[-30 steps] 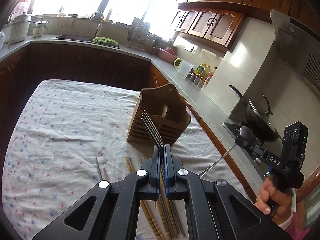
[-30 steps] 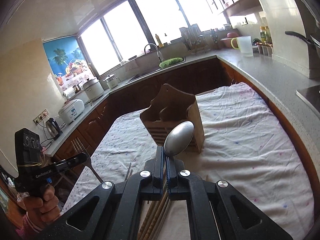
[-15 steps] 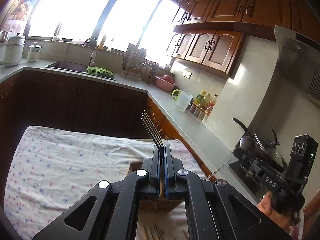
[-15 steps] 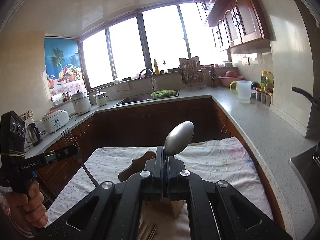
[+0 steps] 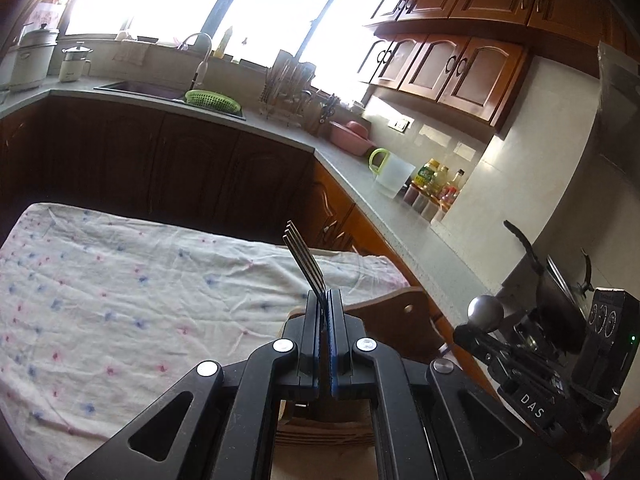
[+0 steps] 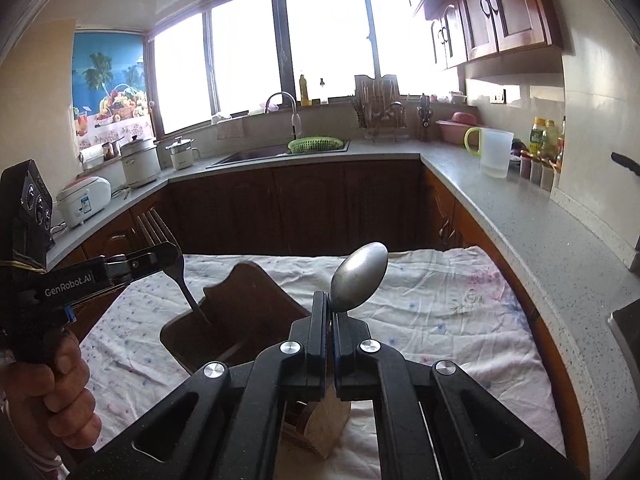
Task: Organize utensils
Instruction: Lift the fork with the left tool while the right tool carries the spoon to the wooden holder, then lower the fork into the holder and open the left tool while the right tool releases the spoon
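Fork (image 6: 160,236): thin stainless, stiff and light, smooth enough to slip or pivot if pinched loosely. We judge the neck the right place to hold it, and that is where the left gripper (image 5: 323,304) has it, jaws pinched tight on the metal, tines (image 5: 301,252) pointing up and away. In the right view the handle runs down and its tip sits inside the left compartment of the wooden holder (image 6: 240,312); whether it touches the bottom we cannot tell, the inside is dark.

Spoon (image 6: 359,278): same steel, slightly heavier at the bowl, so top-heavy when held bowl-up. The right gripper (image 6: 330,310) is clamped narrow just below the bowl; the handle drops out of sight behind the fingers, over the near right part of the holder.

Holder: stiff wooden box with a raised back panel, probably light enough to shift if a handle catches its rim. It stands on the flowered cloth (image 6: 440,300) covering the surface, near us, centre.

Pose: both grippers tilted downward, side by side above the holder, left one to the left. A hand (image 6: 52,396) wraps the left grip at the near left edge.
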The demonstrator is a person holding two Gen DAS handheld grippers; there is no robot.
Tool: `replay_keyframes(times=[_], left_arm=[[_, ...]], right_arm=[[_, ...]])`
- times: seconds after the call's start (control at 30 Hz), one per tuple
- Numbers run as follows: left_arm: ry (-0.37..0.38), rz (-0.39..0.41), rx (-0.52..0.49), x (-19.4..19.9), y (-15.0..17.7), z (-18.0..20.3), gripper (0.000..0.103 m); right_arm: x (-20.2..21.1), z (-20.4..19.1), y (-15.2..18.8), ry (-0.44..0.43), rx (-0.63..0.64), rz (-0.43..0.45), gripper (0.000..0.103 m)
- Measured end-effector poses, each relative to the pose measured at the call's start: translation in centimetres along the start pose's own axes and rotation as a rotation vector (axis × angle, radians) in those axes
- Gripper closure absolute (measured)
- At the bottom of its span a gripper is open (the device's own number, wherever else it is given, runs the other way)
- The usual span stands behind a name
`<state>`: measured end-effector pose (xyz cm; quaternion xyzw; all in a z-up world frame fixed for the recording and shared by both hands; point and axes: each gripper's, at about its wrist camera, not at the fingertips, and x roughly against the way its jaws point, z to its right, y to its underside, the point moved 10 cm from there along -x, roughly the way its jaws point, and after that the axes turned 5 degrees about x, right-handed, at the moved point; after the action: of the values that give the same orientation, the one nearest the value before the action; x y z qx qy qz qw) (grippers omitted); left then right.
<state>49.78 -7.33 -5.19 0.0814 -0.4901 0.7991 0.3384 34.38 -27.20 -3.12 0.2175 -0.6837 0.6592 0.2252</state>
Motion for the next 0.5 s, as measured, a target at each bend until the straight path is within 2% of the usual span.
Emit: replay_keyframes(times=[0.2,0.5], left_arm=[[-0.021,-0.026,0.005,-1.8,-0.3,-1.0,0.102],[-0.024,-0.019,0.001,0.8,0.1,-0.5,0.102]], right_arm=[[-1.0,0.4,1.2,-0.016,-0.025,-0.029,0.101],[-1.1,0.4,1.0,-0.033,-0.049,-0.038,0.101]])
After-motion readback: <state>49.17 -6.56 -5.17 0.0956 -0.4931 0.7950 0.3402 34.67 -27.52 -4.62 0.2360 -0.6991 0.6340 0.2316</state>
